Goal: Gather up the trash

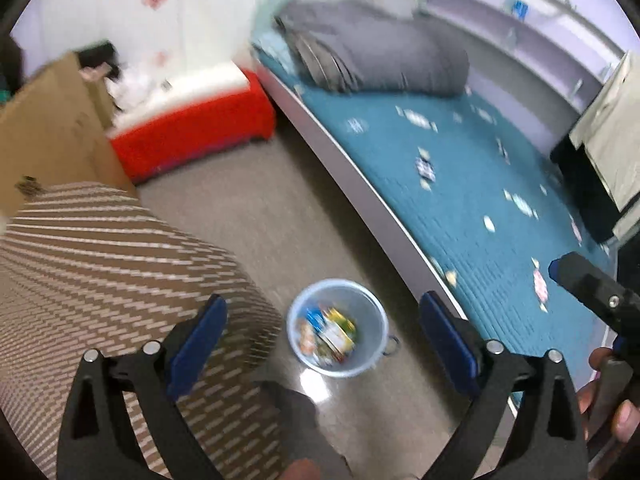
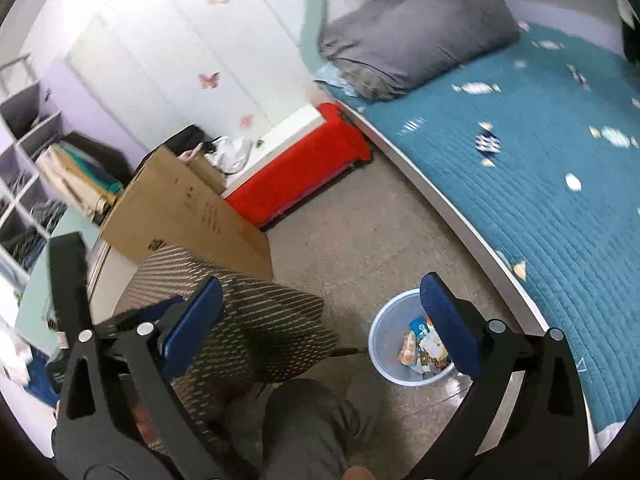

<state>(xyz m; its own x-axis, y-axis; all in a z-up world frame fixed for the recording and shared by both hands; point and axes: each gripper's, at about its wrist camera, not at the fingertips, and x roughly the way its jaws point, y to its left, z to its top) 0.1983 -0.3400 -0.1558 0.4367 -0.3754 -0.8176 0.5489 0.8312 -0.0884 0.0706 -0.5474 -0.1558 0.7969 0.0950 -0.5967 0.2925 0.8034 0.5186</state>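
A pale blue trash bin (image 1: 338,328) stands on the floor beside the bed, holding several colourful wrappers (image 1: 330,334). My left gripper (image 1: 322,336) is open and empty, held high above the bin. My right gripper (image 2: 322,320) is open and empty too, with the bin (image 2: 408,348) below its right finger, which hides part of the wrappers (image 2: 420,346). The right gripper also shows at the right edge of the left wrist view (image 1: 592,292).
A bed with a teal patterned quilt (image 1: 460,184) and a folded grey blanket (image 1: 380,52) lies to the right. A striped brown seat (image 1: 112,264), a cardboard box (image 2: 188,208) and a red bench (image 2: 296,176) stand to the left. My knee (image 2: 312,420) is below.
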